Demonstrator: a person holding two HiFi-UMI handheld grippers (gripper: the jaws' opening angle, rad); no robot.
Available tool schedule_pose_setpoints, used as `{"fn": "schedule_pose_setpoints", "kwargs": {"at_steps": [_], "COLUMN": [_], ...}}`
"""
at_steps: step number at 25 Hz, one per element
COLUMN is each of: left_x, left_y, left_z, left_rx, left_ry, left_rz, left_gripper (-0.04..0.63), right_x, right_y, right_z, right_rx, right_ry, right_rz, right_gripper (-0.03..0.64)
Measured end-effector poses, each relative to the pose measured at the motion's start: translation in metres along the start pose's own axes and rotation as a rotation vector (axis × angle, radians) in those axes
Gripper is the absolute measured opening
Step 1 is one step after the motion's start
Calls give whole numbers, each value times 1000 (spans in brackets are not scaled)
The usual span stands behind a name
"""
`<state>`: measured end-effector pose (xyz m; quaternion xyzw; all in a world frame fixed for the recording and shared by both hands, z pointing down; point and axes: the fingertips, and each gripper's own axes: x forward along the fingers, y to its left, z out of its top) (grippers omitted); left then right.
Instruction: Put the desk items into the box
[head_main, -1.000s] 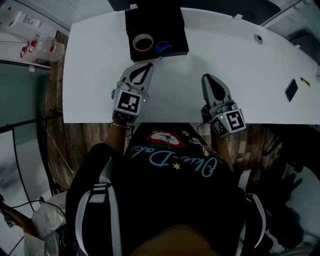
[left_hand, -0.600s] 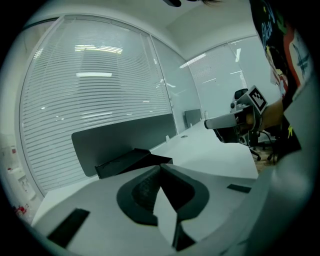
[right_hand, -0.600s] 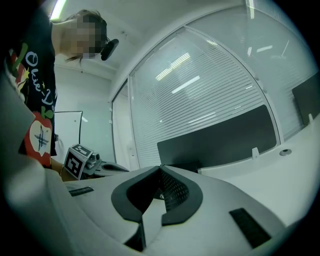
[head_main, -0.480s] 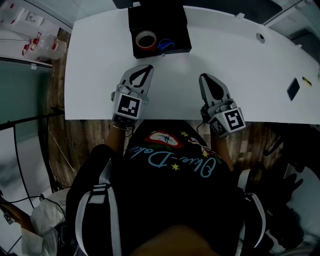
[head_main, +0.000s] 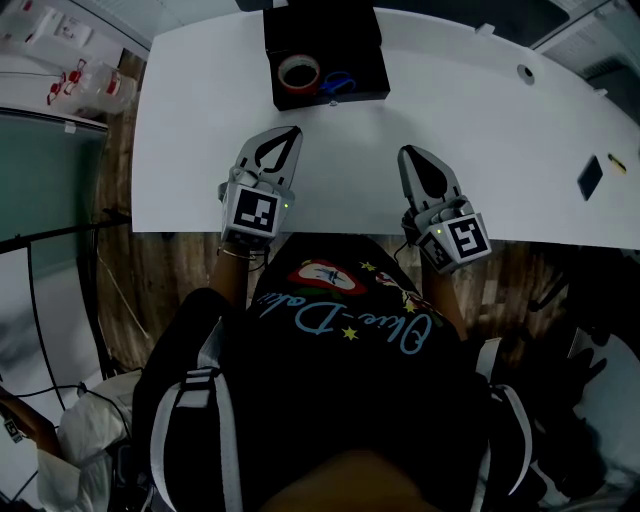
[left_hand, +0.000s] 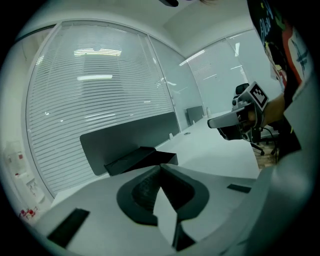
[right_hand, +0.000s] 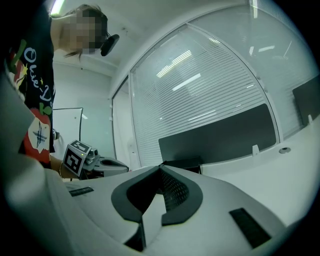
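The white tabletop (head_main: 480, 130) is the biggest thing here, and both pairs of jaws hang over its near edge. The black box (head_main: 330, 35) sits at the far side of the tabletop. It is straight ahead of the left gripper (head_main: 290, 132) and a little to its right, near but not touching. From the right gripper (head_main: 408, 153) the box lies ahead and off to the left, a bit farther away. Both pairs of jaws are closed, tips together, and there is nothing between them. Each gripper view shows only bare tabletop past the tips. Inside the box are a roll of tape (head_main: 298, 72) and blue scissors (head_main: 338, 83), lying side by side, so those two look done. One small dark flat thing (head_main: 587, 177) lies on the tabletop, well apart from the box. It is far out to the right of the right jaws and about level with them, not ahead of them. Its long side seems to slant, pointing partly away from the person, but it is too small to be sure. Just beyond it is a tiny yellowish thing (head_main: 613, 163), too small to name. The right jaws are much nearer to these two than the left jaws are. So I think the right hand should swing out to its right, open up, and pick up the dark thing across its short side.
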<state>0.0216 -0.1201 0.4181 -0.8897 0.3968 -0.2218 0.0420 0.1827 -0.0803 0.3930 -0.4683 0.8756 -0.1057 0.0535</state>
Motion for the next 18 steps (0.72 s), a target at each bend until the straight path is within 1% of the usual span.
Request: {"fn": "schedule_pose_setpoints", "kwargs": {"at_steps": [7, 11, 15, 18], "left_x": [-8, -4, 3, 6], "left_y": [11, 3, -3, -5], "left_z": [-6, -3, 4, 8], "left_rx": [1, 10, 31, 31], "left_ry": [12, 7, -7, -16], "left_rz": [25, 0, -20, -27], "left_gripper": [21, 21, 21, 21], "right_x": [-1, -6, -10, -11], "right_y": [7, 4, -1, -1], "right_z": [2, 4, -2, 2], "right_rx": [26, 27, -1, 15], "right_ry": [-24, -35, -4, -22], "right_rz": [-1, -19, -35, -33], "right_gripper": [28, 28, 28, 28]}}
